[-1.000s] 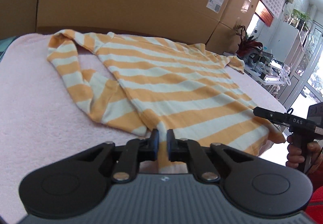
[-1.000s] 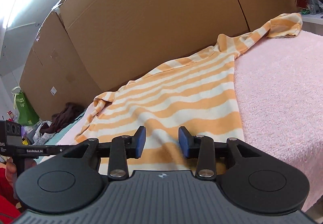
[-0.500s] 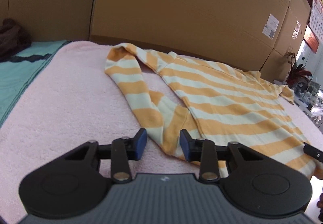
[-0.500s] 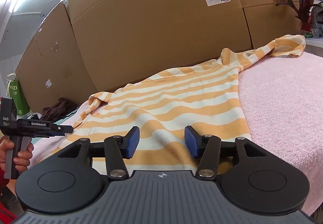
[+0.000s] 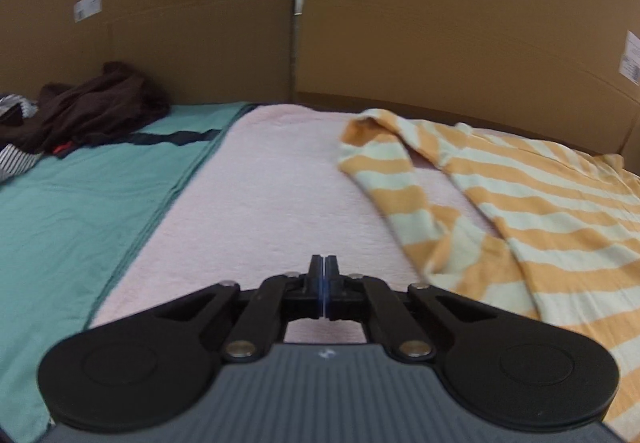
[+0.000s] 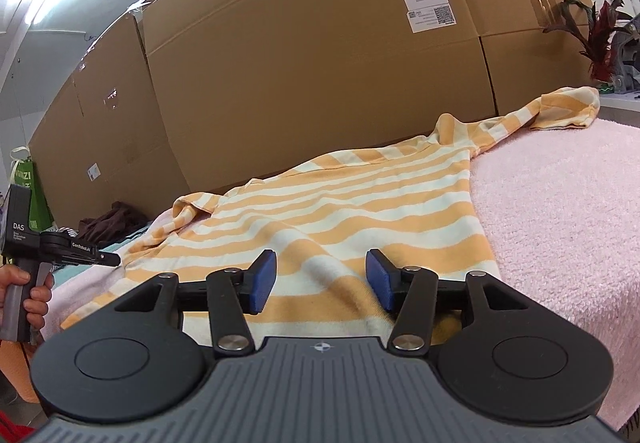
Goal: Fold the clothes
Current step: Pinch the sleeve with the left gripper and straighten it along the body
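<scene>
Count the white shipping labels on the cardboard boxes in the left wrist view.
2. One shipping label is on the left cardboard box, upper left of the view; the other is at the right edge, partly cut off. More may lie outside the view.

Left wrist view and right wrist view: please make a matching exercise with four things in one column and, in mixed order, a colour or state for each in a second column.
Things:
1. left tongs
2. right tongs
3. striped shirt
4. dark garment

States:
a. bunched on the teal cloth
b. open, blue pads apart over the hem
c. spread flat on the pink towel
d. shut, nothing between the pads

Pairs: 1-d, 2-b, 3-c, 4-a
</scene>
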`<state>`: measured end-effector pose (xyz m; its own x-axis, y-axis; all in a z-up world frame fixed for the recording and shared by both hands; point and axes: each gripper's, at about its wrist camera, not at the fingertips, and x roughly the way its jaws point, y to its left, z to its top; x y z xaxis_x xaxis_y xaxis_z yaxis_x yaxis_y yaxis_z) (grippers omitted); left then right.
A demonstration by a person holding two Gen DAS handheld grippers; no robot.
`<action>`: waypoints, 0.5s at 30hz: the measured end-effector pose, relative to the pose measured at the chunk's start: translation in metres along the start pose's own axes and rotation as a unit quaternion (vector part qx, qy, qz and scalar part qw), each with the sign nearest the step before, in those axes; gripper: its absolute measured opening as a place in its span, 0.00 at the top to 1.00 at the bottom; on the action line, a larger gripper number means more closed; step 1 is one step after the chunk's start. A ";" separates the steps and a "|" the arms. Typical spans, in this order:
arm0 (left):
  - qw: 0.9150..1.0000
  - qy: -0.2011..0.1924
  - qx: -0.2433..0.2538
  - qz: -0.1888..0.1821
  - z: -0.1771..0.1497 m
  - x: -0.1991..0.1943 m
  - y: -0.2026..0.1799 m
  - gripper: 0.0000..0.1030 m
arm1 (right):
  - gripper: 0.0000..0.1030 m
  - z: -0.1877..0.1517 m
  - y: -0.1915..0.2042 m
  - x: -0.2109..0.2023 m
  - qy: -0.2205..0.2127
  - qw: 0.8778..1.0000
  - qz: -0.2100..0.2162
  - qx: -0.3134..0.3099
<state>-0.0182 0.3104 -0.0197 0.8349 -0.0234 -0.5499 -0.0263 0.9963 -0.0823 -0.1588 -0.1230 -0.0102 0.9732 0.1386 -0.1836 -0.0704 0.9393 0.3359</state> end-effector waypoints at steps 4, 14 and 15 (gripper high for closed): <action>0.996 0.023 -0.065 -0.051 0.003 -0.004 0.025 1.00 | 0.40 -0.004 0.004 0.001 -0.010 1.000 0.004 -0.010; 0.988 0.013 -0.032 -0.147 -0.013 0.009 -0.051 1.00 | 0.26 -0.009 0.017 0.008 -0.017 0.999 -0.007 -0.031; 0.988 0.012 -0.033 -0.151 -0.013 0.010 -0.054 1.00 | 0.29 -0.010 0.017 0.008 -0.019 0.999 -0.015 -0.032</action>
<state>-0.0153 0.2551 -0.0315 0.7972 -0.3205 -0.5116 0.1853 0.9364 -0.2979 -0.1542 -0.1022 -0.0153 0.9825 0.1002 -0.1573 -0.0546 0.9609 0.2714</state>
